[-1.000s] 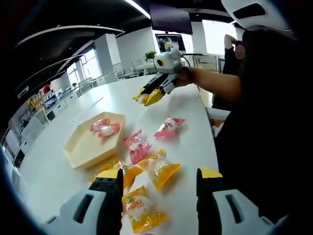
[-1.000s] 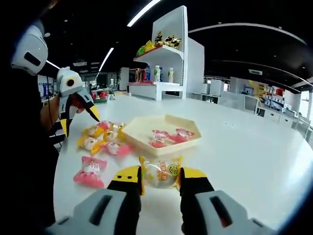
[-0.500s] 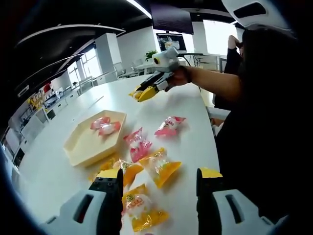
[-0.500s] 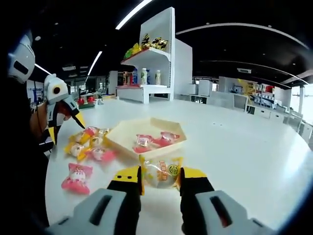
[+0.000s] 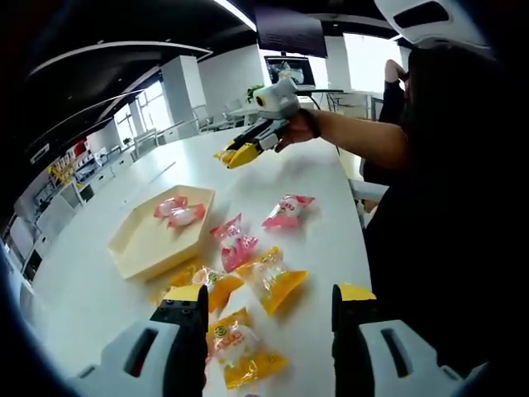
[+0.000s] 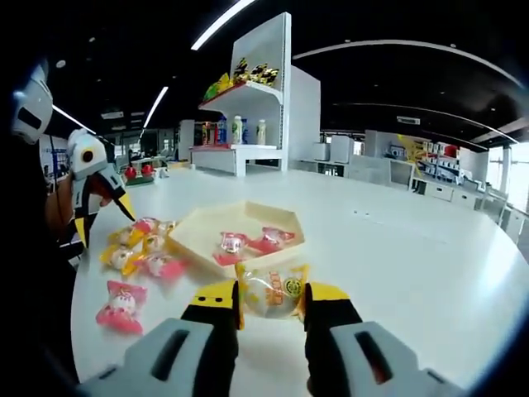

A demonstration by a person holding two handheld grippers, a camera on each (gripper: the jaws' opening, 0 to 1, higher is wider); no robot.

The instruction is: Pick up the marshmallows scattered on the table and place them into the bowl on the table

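Right gripper (image 6: 271, 304) clamps a yellow marshmallow (image 6: 271, 291); left gripper (image 5: 269, 308) gapes wide.

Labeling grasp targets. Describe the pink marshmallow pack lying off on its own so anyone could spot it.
Start at the cream hexagonal bowl on the white table. The lone pink pack lies beyond the candy cluster, nearest the person's side, touching no other pack.

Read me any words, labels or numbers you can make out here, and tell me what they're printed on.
None can be read.
Yellow-wrapped marshmallow in the right gripper: round printed mark, too blurred.
Wrapped marshmallows on the table: print too small.
Wall screen: picture showing, no legible words.
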